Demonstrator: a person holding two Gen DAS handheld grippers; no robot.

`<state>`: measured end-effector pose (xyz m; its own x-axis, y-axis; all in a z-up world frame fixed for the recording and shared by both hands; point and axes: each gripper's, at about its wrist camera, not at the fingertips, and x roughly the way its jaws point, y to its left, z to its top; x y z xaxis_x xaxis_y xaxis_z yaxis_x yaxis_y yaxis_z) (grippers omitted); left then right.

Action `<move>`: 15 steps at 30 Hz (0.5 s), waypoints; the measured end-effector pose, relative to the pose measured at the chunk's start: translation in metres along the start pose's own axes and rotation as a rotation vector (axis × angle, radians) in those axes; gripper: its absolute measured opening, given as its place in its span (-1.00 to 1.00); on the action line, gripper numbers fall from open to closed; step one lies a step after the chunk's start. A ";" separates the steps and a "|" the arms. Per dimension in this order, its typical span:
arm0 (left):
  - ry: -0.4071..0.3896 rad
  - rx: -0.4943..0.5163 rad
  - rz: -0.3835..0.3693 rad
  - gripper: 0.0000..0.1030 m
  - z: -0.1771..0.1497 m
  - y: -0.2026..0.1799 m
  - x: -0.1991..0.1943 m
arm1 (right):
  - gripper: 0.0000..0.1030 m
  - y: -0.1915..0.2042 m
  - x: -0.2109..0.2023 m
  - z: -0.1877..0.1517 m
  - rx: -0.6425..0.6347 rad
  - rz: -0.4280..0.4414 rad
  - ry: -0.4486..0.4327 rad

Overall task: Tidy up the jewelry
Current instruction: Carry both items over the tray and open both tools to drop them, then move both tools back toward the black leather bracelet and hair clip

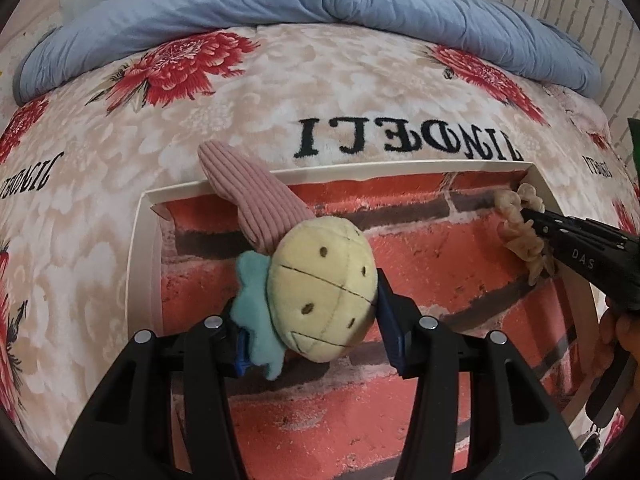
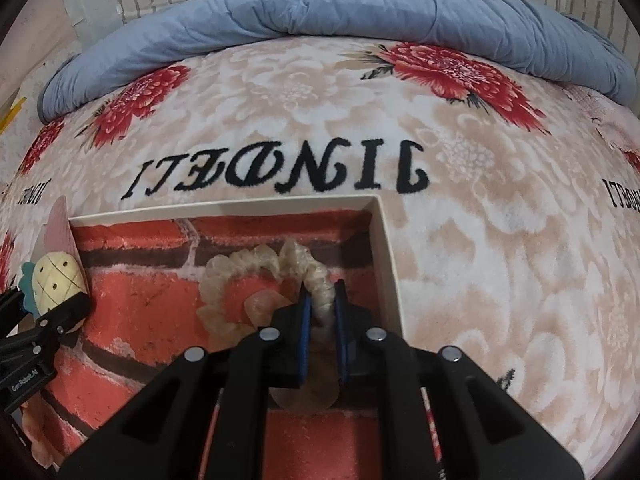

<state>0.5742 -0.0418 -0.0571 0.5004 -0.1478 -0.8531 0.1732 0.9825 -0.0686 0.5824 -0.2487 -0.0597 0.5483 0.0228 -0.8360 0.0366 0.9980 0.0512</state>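
Blue-padded left tool [image 1: 316, 320] is pinched on the plush pineapple hair clip [image 1: 320, 292], held over the brick-lined box [image 1: 144, 240] on the bed. Soft, light; the pink corduroy bar looks the firmer hold. Right tool [image 2: 323, 320] is nearly closed on the limp, crushable organza scrunchie [image 2: 240, 268] in the box's far right corner.

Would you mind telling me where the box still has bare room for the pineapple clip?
The brick-print floor of the box is bare between the pineapple clip and the scrunchie. The far right corner is crowded by the scrunchie and right gripper.
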 end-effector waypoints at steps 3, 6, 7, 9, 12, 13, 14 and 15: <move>-0.009 0.013 0.023 0.12 0.000 -0.001 -0.005 | -0.45 0.003 -0.009 -0.003 -0.026 0.003 -0.023; -0.036 0.018 0.037 0.26 -0.002 0.001 -0.018 | -0.02 0.003 -0.027 -0.008 -0.017 0.051 -0.052; -0.045 0.018 0.035 0.27 -0.004 0.002 -0.024 | 0.03 0.003 -0.038 -0.010 -0.018 0.050 -0.074; -0.084 0.028 0.034 0.36 -0.008 0.003 -0.043 | 0.14 0.003 -0.052 -0.014 -0.019 0.054 -0.102; -0.176 0.049 0.059 0.71 -0.019 0.004 -0.079 | 0.49 -0.002 -0.081 -0.026 -0.009 0.051 -0.156; -0.210 0.049 0.064 0.77 -0.025 0.005 -0.093 | 0.54 -0.003 -0.088 -0.030 -0.005 0.047 -0.171; -0.233 0.050 0.054 0.78 -0.031 0.007 -0.105 | 0.56 -0.005 -0.094 -0.035 -0.002 0.040 -0.182; -0.243 0.051 0.049 0.78 -0.035 0.009 -0.113 | 0.60 -0.007 -0.100 -0.040 0.003 0.031 -0.191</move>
<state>0.4893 -0.0127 0.0211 0.6971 -0.1292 -0.7052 0.1831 0.9831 0.0008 0.4933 -0.2553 0.0019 0.6979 0.0413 -0.7150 0.0201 0.9968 0.0772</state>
